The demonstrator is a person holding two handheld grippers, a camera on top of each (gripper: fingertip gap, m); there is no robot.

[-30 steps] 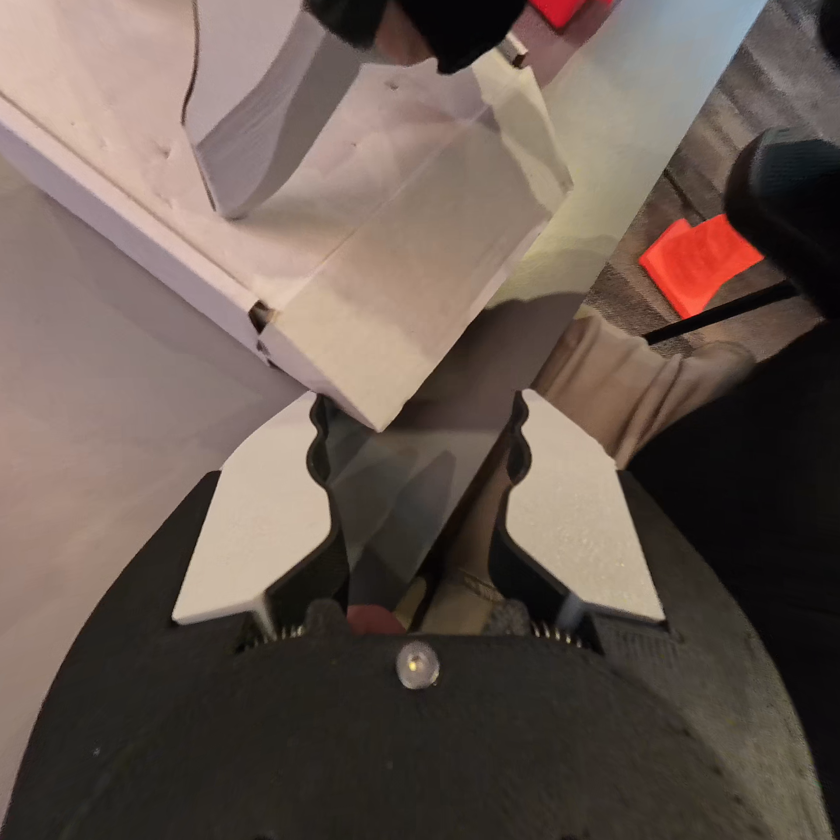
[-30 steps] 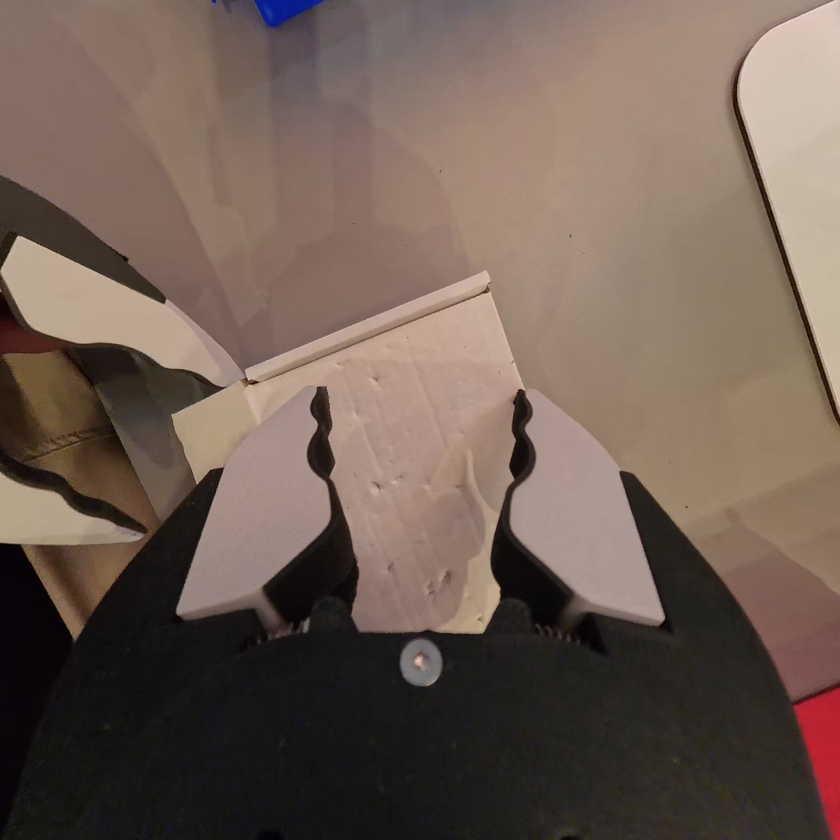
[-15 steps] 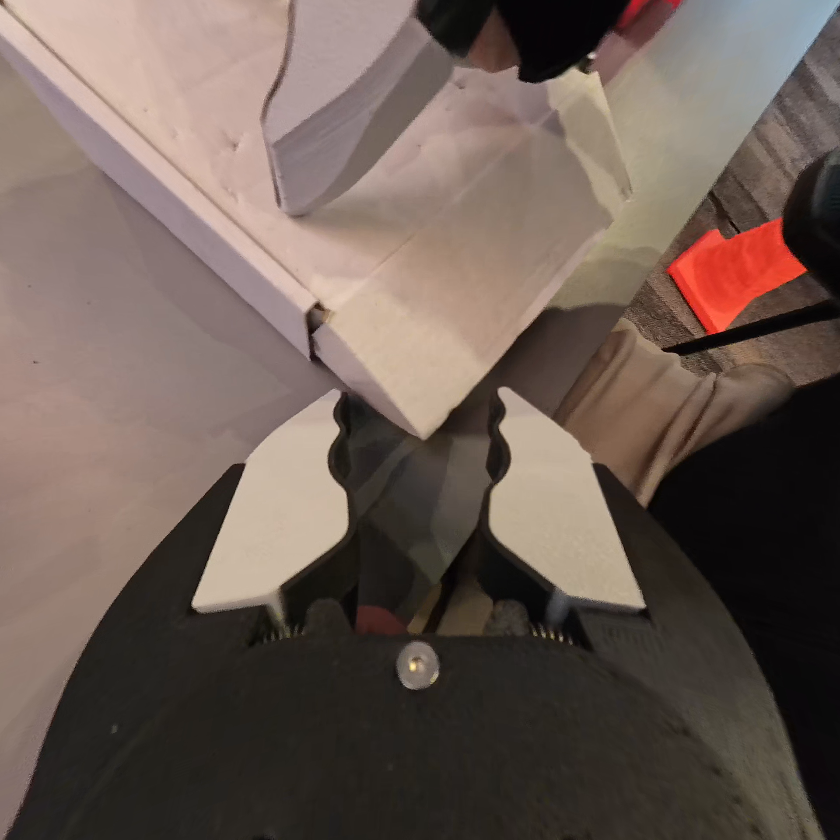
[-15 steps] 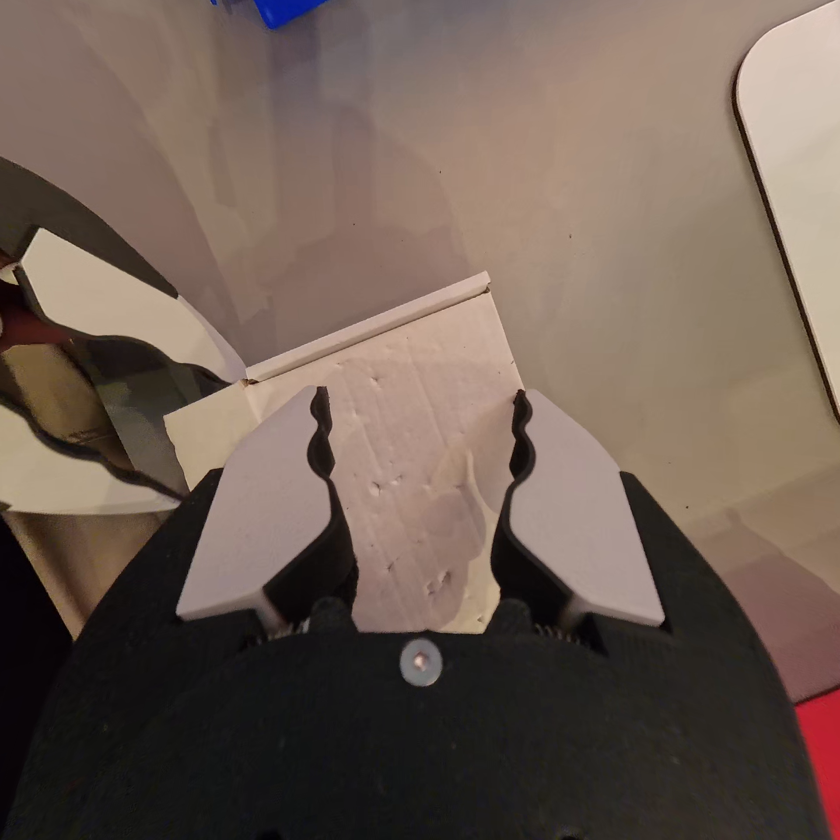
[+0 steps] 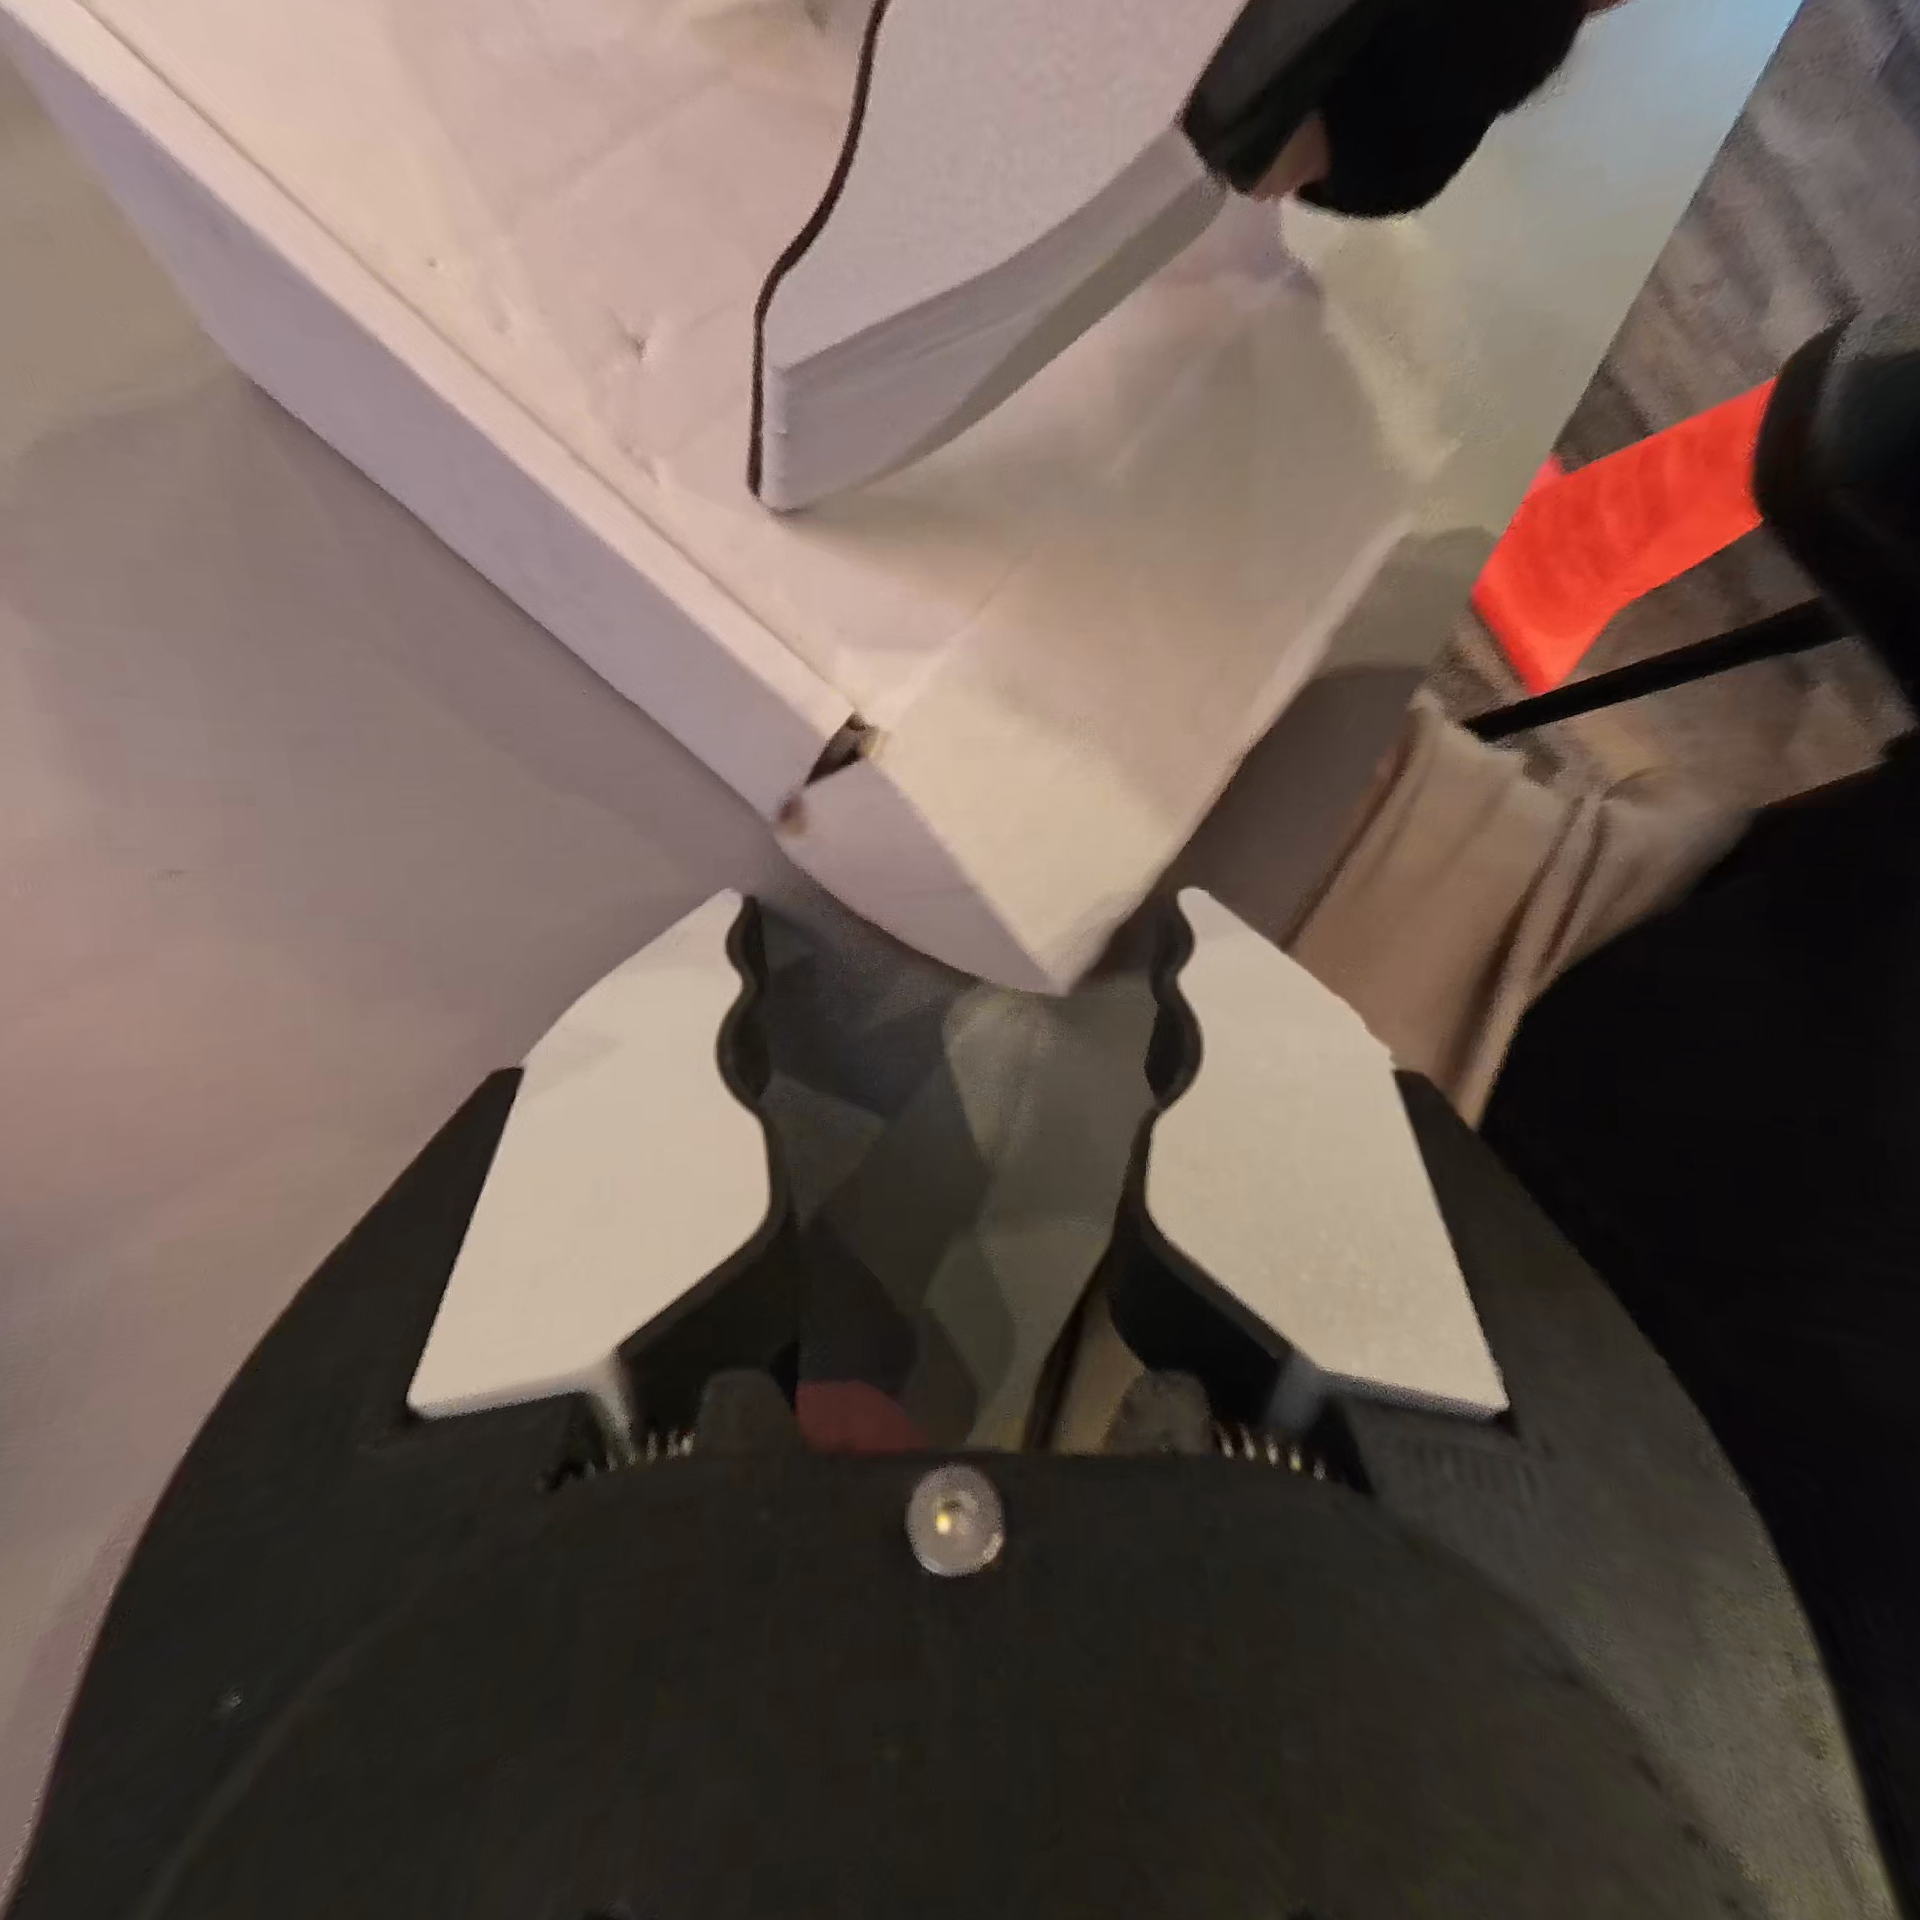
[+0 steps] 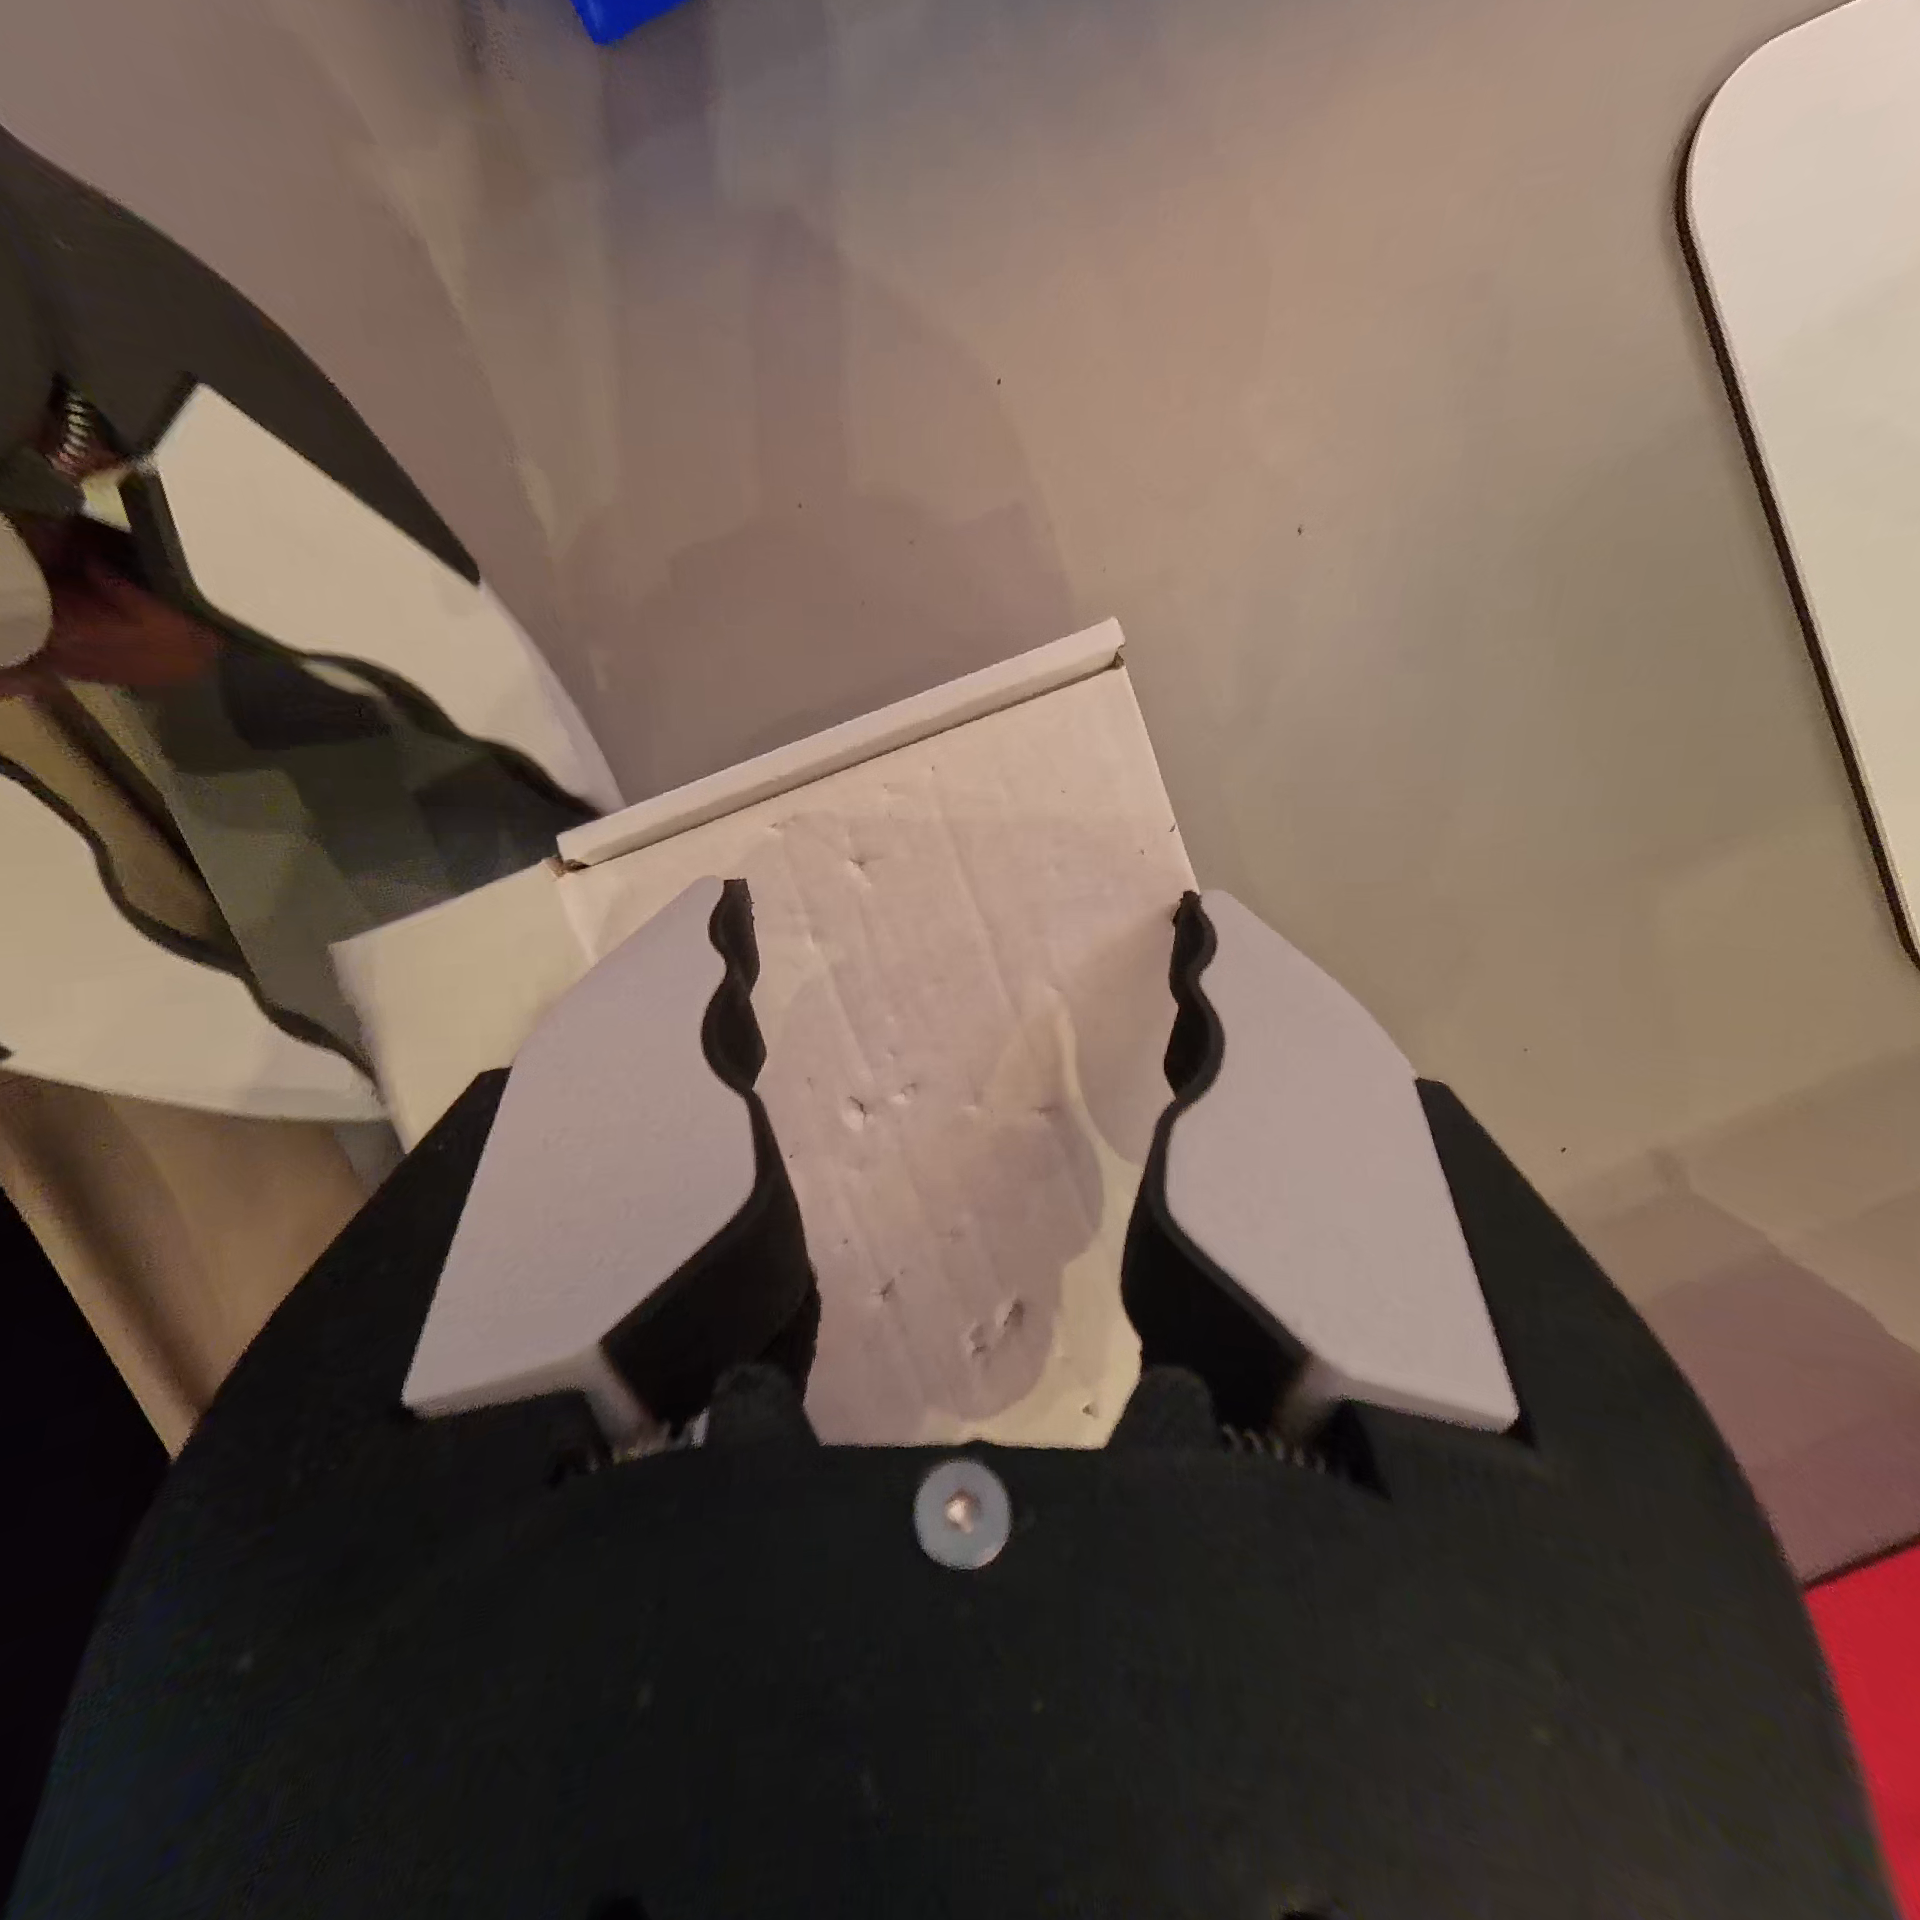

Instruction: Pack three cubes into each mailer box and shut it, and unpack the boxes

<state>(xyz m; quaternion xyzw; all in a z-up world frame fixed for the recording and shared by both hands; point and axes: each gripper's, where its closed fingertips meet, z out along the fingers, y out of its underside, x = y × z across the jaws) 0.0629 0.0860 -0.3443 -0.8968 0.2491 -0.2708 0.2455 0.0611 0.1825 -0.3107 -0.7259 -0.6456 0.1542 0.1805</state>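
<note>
Mailer box (image 6: 935,997), white and shut, is seen lying at the table's (image 6: 1351,520) near edge — the right gripper (image 6: 956,904) held wide over its lid, the left gripper (image 5: 956,935) spread wide at its corner.

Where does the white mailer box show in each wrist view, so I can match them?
Left wrist view: white mailer box fills the upper left; its corner flap points between the open left gripper.
Right wrist view: centre, under the open right gripper.
Shared landmark: the box's slit corner.
</note>
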